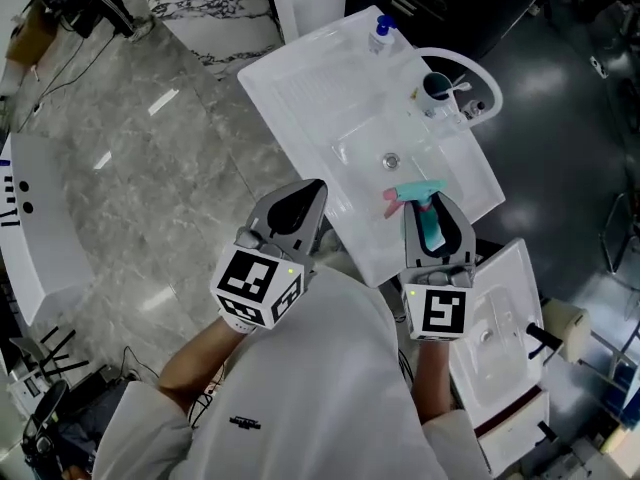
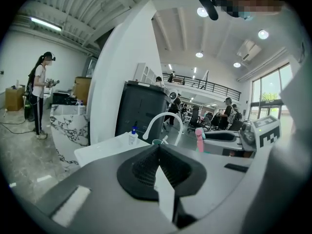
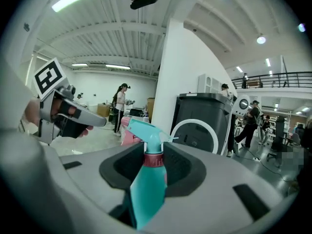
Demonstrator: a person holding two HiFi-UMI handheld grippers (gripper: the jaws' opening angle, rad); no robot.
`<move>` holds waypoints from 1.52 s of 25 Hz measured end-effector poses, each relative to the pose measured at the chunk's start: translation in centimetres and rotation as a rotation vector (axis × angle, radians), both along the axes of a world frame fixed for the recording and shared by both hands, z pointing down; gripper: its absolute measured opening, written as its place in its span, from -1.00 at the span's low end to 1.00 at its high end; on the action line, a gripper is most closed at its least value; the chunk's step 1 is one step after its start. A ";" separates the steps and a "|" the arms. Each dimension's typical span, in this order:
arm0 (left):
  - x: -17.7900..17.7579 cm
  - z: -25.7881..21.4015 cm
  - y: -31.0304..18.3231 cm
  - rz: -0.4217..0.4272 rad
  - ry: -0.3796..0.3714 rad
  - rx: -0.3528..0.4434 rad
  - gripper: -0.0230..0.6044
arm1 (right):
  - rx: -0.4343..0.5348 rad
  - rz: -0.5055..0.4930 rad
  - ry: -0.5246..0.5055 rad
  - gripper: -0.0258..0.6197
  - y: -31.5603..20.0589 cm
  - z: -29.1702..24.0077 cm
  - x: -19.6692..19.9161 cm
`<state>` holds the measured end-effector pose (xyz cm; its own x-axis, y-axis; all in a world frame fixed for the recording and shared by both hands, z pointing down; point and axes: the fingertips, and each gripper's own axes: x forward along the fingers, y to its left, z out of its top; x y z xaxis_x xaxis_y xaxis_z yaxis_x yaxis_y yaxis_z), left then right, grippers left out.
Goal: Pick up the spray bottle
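Observation:
The teal spray bottle [image 1: 432, 226] has a teal head and a pink trigger, and hangs above the front edge of the white sink [image 1: 310, 98]. My right gripper [image 1: 433, 208] is shut on its body just below the neck. In the right gripper view the spray bottle [image 3: 146, 189] stands upright between the dark pads, its nozzle pointing left. My left gripper [image 1: 312, 196] hovers to the left of it, over the sink's near left edge. Its jaws meet at the tip with nothing in them, as the left gripper view shows for the left gripper [image 2: 157, 152].
On the sink's far rim stand a curved white faucet [image 1: 472, 76], a dark cup [image 1: 437, 86] with a toothbrush and a small pump bottle [image 1: 381, 34]. A second white basin [image 1: 500, 338] sits at the lower right. Grey marble floor lies to the left. A person [image 2: 40, 96] stands far off.

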<state>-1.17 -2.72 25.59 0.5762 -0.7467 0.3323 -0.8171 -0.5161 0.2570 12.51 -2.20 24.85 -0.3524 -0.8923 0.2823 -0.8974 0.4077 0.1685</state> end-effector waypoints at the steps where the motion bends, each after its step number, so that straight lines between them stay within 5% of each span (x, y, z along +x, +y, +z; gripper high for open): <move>1: 0.1 -0.5 0.2 -0.001 0.003 0.011 -0.91 | 0.017 0.017 -0.007 -0.57 0.3 -0.3 0.6; 12: 1.5 -1.4 0.8 0.020 0.009 0.045 -0.92 | 0.114 0.244 -0.167 -0.57 2.5 -2.6 7.1; 38: 2.2 -1.1 -0.3 0.024 -0.007 0.041 -0.92 | 0.132 0.270 -0.216 -0.57 2.0 -2.6 7.7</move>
<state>1.04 -2.99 24.52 0.5920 -0.7456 0.3058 -0.8059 -0.5456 0.2299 20.17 -0.17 22.29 -0.1377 -0.9851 0.1032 -0.9904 0.1384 -0.0011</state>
